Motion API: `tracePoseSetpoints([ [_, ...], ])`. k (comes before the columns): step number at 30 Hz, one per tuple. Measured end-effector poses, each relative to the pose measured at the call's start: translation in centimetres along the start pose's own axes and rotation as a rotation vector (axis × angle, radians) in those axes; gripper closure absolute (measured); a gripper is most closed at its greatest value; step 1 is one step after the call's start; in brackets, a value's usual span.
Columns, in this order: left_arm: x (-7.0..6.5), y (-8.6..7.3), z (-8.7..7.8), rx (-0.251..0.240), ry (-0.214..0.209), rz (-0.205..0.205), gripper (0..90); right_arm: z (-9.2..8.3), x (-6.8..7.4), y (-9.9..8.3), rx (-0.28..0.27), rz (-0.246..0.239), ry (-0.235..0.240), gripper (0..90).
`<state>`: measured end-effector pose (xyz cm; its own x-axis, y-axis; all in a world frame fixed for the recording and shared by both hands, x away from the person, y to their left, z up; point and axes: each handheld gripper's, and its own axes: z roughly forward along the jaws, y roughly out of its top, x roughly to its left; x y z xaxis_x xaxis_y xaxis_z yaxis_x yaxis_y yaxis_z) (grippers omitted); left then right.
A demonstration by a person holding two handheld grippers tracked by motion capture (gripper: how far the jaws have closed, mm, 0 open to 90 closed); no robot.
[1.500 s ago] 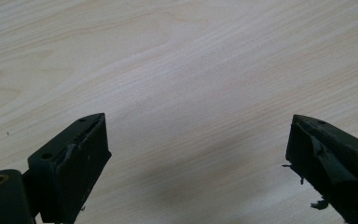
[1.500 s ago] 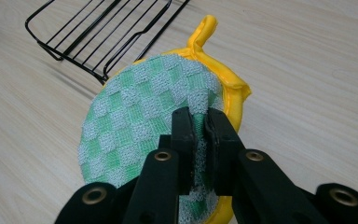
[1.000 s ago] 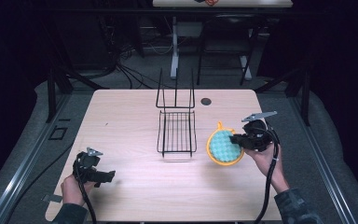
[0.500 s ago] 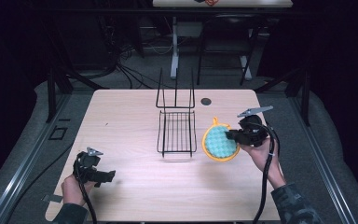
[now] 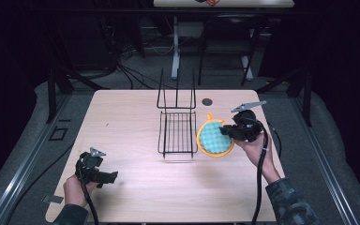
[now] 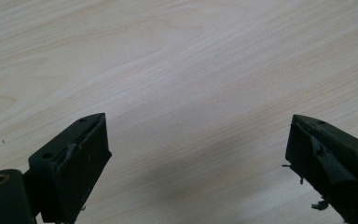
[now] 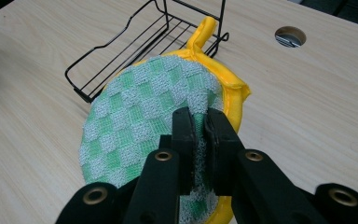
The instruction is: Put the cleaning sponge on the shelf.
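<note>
my right gripper (image 7: 200, 126) has its fingers (image 7: 184, 140) pinched on the near edge of a round pot holder (image 7: 144, 121): green-and-white checked face, yellow border, yellow hanging loop (image 7: 201, 31). the pad extends away from my fingertips, and its loop points to the far side. in the high view the right gripper (image 5: 227, 133) carries the pot holder (image 5: 212, 138) tilted, its checked face turned toward the camera, with one edge just beside the black wire rack (image 5: 177, 131).

beyond the pot holder, seen from my right fingers, the wire rack (image 7: 135, 42) stands on the bench (image 7: 37, 56). a round cable hole (image 7: 290, 36) lies in the bench top farther off, to the right of the loop.

my left gripper (image 6: 196, 154) has its fingers (image 6: 77, 158) spread wide with nothing between them. bare wood-grain bench (image 6: 177, 60) lies ahead of and beneath them. in the high view the left gripper (image 5: 107, 177) sits near the front left of the bench (image 5: 122, 117), well apart from the rack and the pot holder.
</note>
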<state>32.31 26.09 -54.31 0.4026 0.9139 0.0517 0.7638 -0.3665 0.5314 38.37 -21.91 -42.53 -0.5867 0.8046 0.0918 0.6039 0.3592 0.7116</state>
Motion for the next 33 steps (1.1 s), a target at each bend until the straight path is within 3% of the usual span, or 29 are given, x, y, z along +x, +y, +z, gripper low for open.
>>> tracePoseSetpoints([
  [7, 0.2, -0.1, -0.1, -0.011, 0.002, -0.013, 6.1, 0.3, 0.5, 0.6, -0.011, -0.01, 0.01, 83.6],
  [19, 0.0, 0.0, -0.1, -0.024, -0.011, 0.008, 6.3, 1.6, 1.5, 1.5, -0.018, -0.031, 0.024, 83.6],
  [33, -0.6, 0.3, 0.0, -0.03, -0.022, 0.019, 6.1, 3.0, 2.0, 2.4, -0.044, -0.02, 0.027, 83.5],
])
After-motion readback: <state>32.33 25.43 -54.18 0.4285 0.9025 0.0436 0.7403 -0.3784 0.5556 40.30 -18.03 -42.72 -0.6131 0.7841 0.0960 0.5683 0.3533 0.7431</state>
